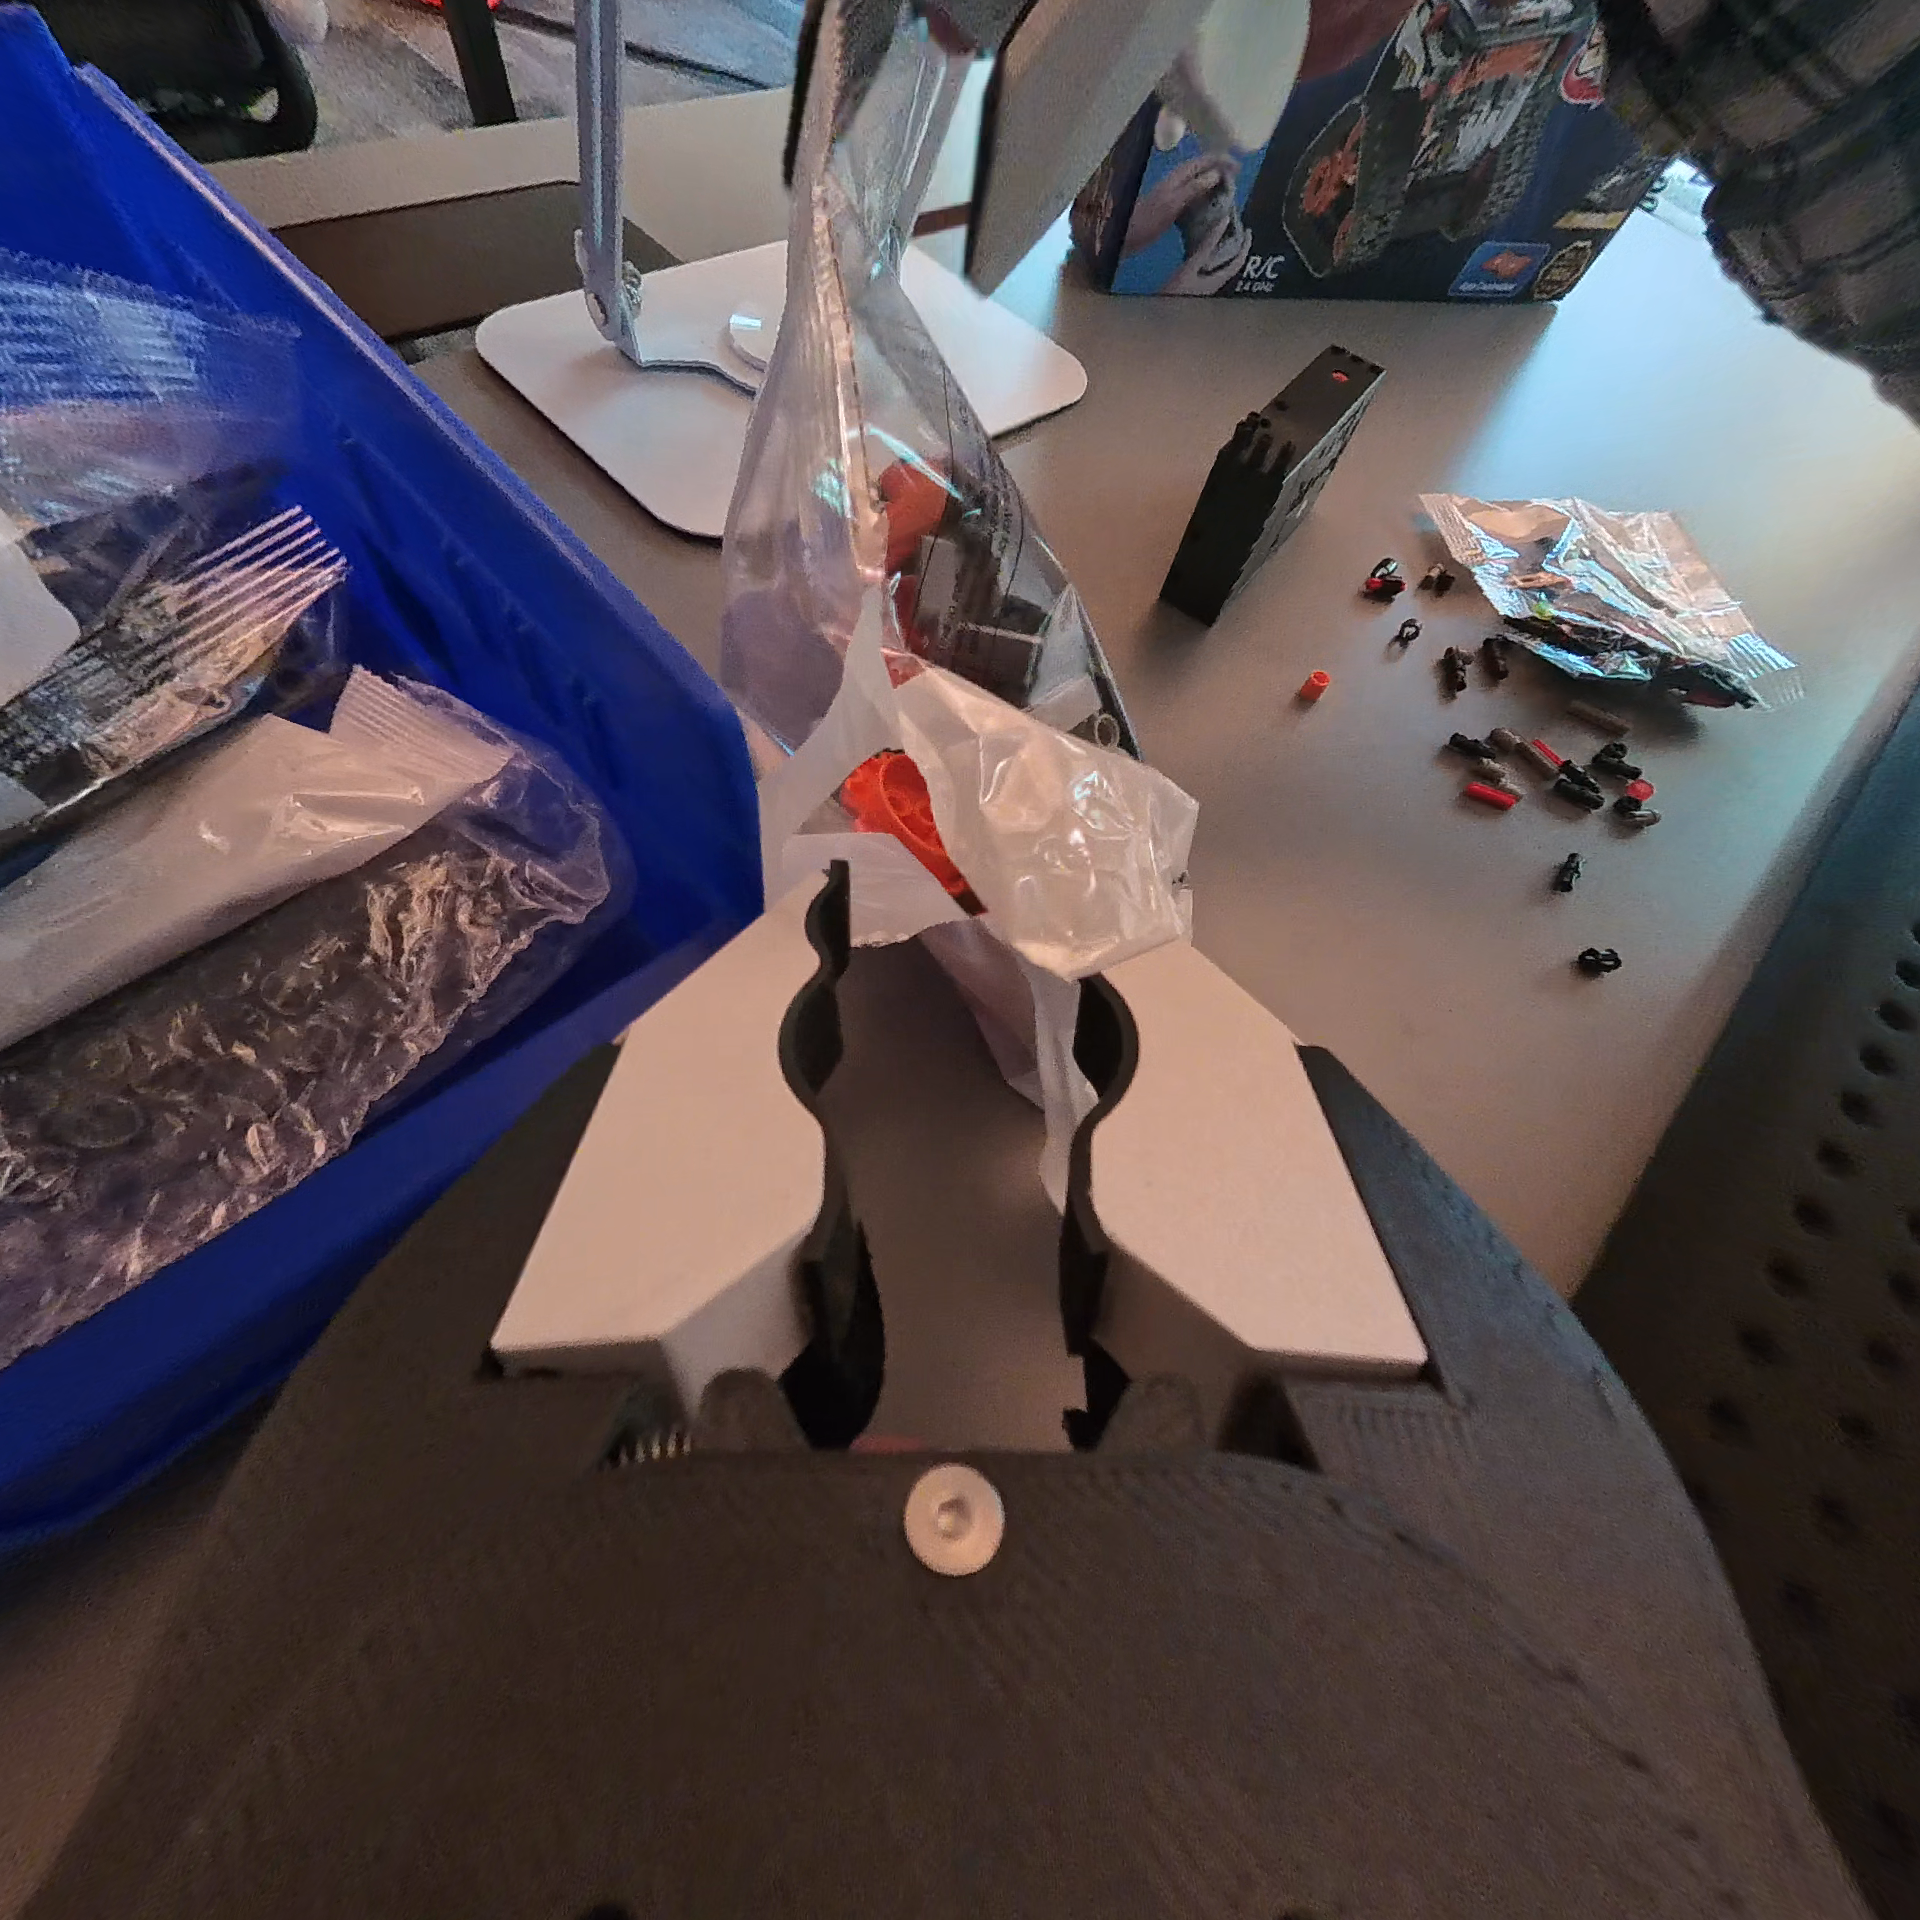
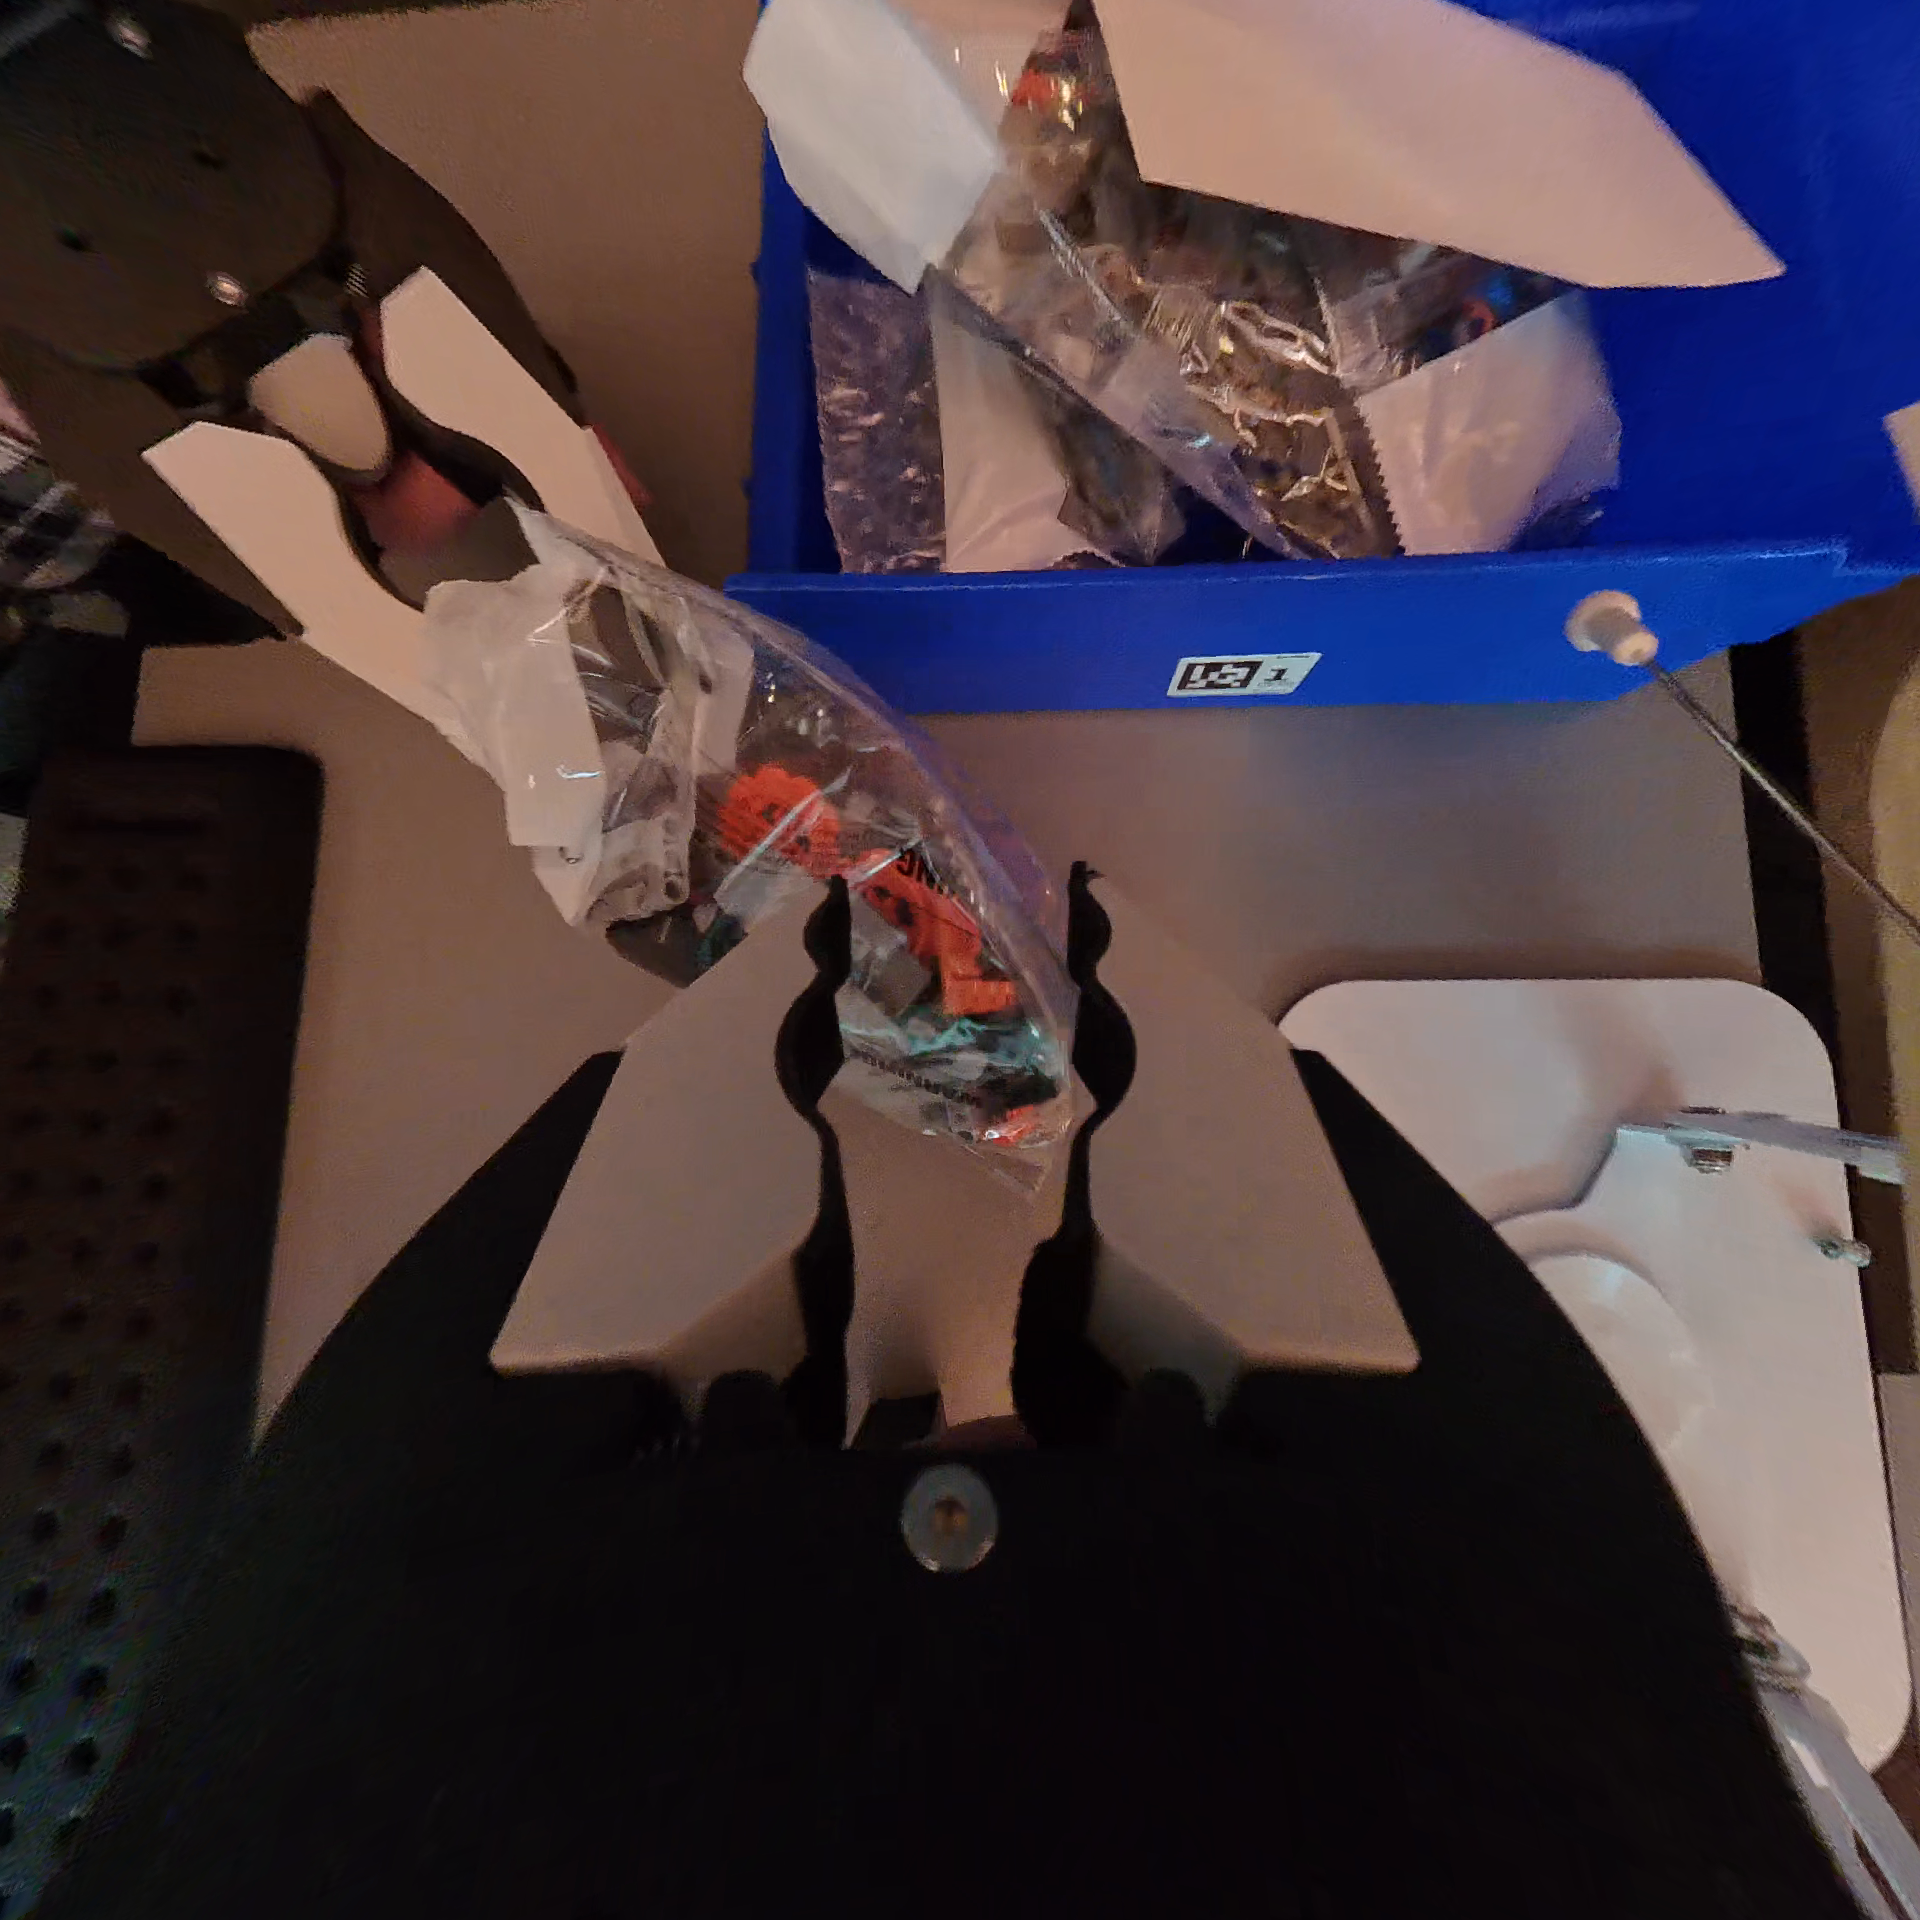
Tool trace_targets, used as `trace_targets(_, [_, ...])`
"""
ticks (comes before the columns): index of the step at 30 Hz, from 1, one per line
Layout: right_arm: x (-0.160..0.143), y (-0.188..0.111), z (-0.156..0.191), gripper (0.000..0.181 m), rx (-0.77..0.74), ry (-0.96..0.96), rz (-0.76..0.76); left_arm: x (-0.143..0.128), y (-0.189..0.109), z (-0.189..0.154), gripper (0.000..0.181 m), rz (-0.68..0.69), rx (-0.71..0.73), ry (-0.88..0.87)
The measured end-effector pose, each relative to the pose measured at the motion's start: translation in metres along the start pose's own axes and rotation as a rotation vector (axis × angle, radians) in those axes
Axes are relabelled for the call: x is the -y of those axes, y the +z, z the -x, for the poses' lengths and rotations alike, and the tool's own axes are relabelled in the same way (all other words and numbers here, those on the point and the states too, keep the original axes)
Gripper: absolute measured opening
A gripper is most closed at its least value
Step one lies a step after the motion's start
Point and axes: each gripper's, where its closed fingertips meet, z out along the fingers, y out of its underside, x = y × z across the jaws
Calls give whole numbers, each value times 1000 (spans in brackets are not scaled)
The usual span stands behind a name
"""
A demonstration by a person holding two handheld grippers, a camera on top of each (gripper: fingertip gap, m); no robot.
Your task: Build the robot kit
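Observation:
A clear plastic bag [image 1: 894, 582] of orange, grey and black toy bricks hangs stretched in the air between my two grippers. My left gripper [image 1: 956, 925] has the bag's crumpled, torn end between its fingertips, jaws partly apart around it. In the right wrist view the bag [image 2: 727, 769] runs from the left gripper [image 2: 540, 634] at upper left down into my right gripper [image 2: 956, 894]. Its other end sits between the right gripper's jaws and touches both. A white finger [image 1: 1081, 125] of the right gripper shows at the top of the left wrist view.
A blue bin [image 1: 468, 540] of more bagged parts stands close on the left, also seen ahead in the right wrist view [image 2: 1039, 634]. A white stand base [image 1: 644, 416], a black block [image 1: 1268, 488], an opened bag [image 1: 1600, 592], loose small pieces [image 1: 1538, 769] and a printed box [image 1: 1351, 208] are on the grey table. Across from one pair of fingers to the other is roughly 12 cm. The white stand base [image 1: 644, 416] is about 20 cm from my right fingertips.

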Motion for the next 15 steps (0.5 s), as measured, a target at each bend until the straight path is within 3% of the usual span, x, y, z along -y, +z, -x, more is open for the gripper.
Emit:
trace_targets(3, [-23, -6, -14, 42, -36, 10, 37, -3, 3, 0, 33, 9, -2, 5])
trace_targets(7, [-57, 16, -14, 43, -27, -3, 128, -10, 10, 0, 21, 34, -11, 14])
trace_targets(10, [-65, 36, -15, 40, -39, -15, 140, -13, 15, -2, 17, 51, -12, 29])
trace_targets(13, [-65, 44, -21, 19, -94, -39, 133, -18, 16, -4, 11, 73, -9, 60])
trace_targets(15, [-65, 47, -22, 17, -130, -57, 137, -19, 14, -8, 11, 70, -30, 71])
